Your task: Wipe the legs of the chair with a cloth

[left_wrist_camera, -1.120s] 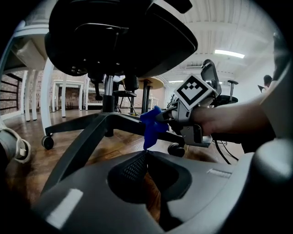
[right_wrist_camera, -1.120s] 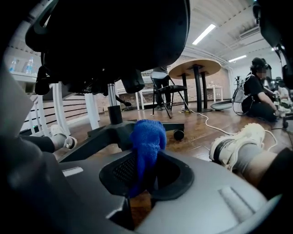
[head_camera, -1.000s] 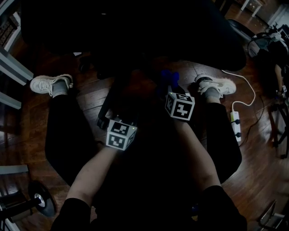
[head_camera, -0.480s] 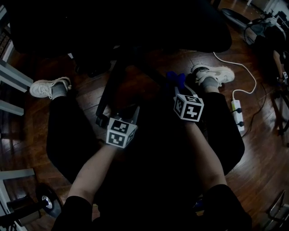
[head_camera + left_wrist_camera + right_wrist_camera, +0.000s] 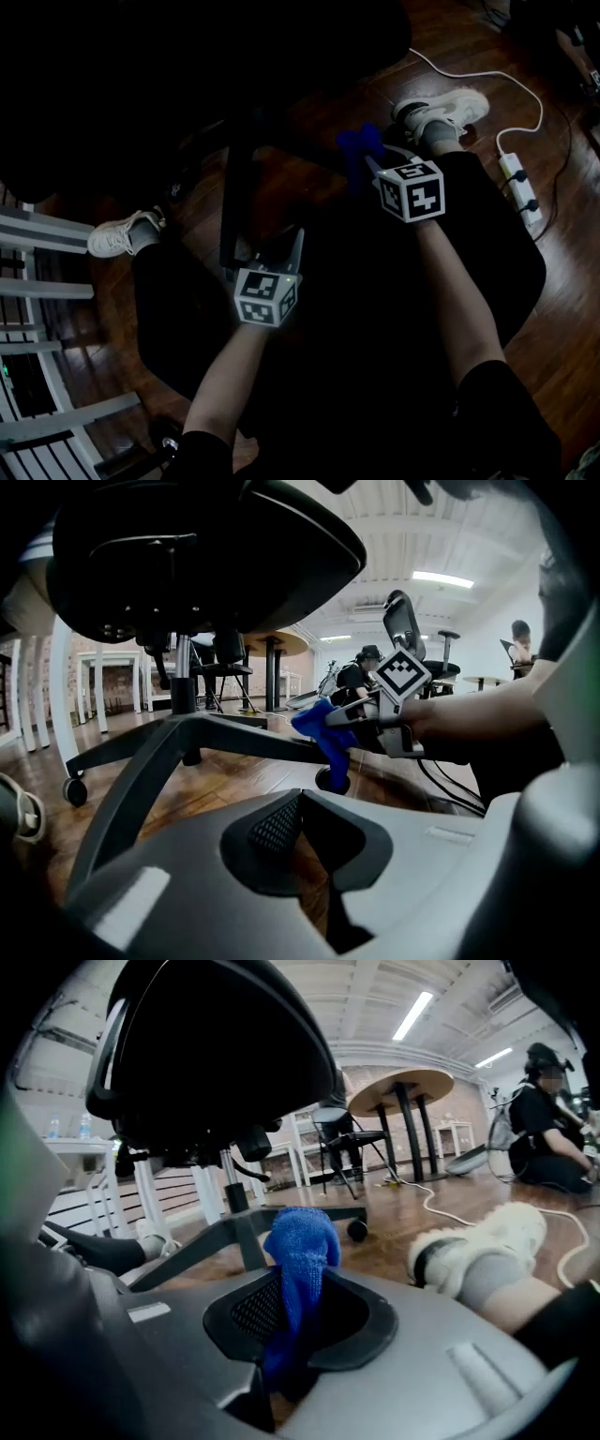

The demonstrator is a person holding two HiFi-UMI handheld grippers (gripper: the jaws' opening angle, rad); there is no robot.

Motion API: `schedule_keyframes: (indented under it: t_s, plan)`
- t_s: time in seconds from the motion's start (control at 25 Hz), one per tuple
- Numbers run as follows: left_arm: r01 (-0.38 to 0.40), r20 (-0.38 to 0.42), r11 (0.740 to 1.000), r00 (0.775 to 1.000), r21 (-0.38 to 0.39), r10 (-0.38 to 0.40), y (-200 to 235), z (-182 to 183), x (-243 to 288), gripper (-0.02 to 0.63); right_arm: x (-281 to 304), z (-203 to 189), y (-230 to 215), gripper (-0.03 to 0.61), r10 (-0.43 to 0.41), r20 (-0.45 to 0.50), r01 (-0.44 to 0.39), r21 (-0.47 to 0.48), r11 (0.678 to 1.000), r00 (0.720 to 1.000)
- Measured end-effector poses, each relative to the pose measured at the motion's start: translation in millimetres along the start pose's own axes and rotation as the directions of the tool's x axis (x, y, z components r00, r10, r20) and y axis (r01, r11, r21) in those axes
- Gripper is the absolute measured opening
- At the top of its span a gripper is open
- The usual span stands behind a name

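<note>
Blue cloth (image 5: pixel 302 1251) is pinched in my right gripper (image 5: pixel 298 1321), close by a black chair leg (image 5: pixel 246 743). My left gripper (image 5: pixel 300 829) has its jaws together, empty.

Blue cloth (image 5: pixel 323 733) by chair leg (image 5: pixel 253 743)

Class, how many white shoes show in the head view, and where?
2. The left shoe is at the picture's left, mid-height; the right shoe is near the top right. Dark areas could hide others.
</note>
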State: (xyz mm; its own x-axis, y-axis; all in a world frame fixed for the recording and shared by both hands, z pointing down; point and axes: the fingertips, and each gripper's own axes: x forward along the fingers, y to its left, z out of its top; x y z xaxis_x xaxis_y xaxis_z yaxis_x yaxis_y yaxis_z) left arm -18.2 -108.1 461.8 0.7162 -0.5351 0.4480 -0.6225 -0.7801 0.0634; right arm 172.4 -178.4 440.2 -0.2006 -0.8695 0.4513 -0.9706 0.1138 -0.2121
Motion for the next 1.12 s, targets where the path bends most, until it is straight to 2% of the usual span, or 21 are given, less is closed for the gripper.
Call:
schedule_keyframes:
  t_s: [0.08, 0.16, 0.28, 0.4, 0.52, 0.6, 0.68, 0.8, 0.96, 1.12]
  plan:
    - [-0.022, -0.001, 1.000, 1.000, -0.018, 0.022, -1.2, 5.2, 7.6, 0.005, 15.4, 24.5, 9.4, 0.092, 0.130, 0.028, -0.130, -0.023, 0.991, 0.991]
    - [-0.056, -0.014, 0.998, 0.998, -0.009, 0.056, 1.5, 11.2, 17.9, 0.005, 33.5, 40.2, 16.9, 0.092, 0.247, 0.051, -0.247, 0.001, 0.969, 0.968]
    - [-0.065, -0.040, 0.998, 0.997, 0.022, 0.066, -1.5, 22.2, 38.1, 0.005, 61.8, 50.1, 27.3, 0.092, 0.408, 0.040, -0.409, 0.017, 0.912, 0.912]
    - [-0.060, -0.067, 0.998, 0.996, 0.034, 0.062, -7.5, 30.6, 57.3, 0.005, 85.4, 56.1, 35.8, 0.092, 0.511, 0.004, -0.511, -0.029, 0.859, 0.859]
    - [-0.098, -0.064, 0.995, 0.993, -0.025, 0.096, -3.8, 38.1, 60.6, 0.005, 110.1, 62.3, 44.7, 0.092, 0.561, -0.013, -0.561, -0.026, 0.828, 0.828]
    - [-0.131, -0.058, 0.990, 0.990, -0.058, 0.128, 1.4, 37.8, 57.9, 0.005, 129.9, 60.7, 49.9, 0.092, 0.570, -0.047, -0.570, -0.001, 0.821, 0.821]
    - [-0.157, -0.067, 0.986, 0.986, -0.059, 0.153, 9.0, 32.3, 53.1, 0.005, 145.0, 52.7, 56.0, 0.092, 0.571, -0.117, -0.575, 0.003, 0.818, 0.812]
    - [-0.176, -0.086, 0.983, 0.982, -0.048, 0.171, 21.3, 20.7, 42.6, 0.005, 147.1, 36.7, 60.8, 0.091, 0.575, -0.215, -0.597, -0.051, 0.801, 0.789]
    - [-0.167, -0.114, 0.986, 0.979, 0.006, 0.166, 22.6, 5.8, 43.7, 0.005, 129.4, 21.9, 54.7, 0.091, 0.608, -0.248, -0.634, -0.033, 0.773, 0.754]
    - [-0.141, -0.077, 0.989, 0.987, -0.042, 0.138, 3.4, 16.1, 61.2, 0.005, 110.0, 7.2, 40.0, 0.091, 0.601, -0.280, -0.632, -0.029, 0.774, 0.749]
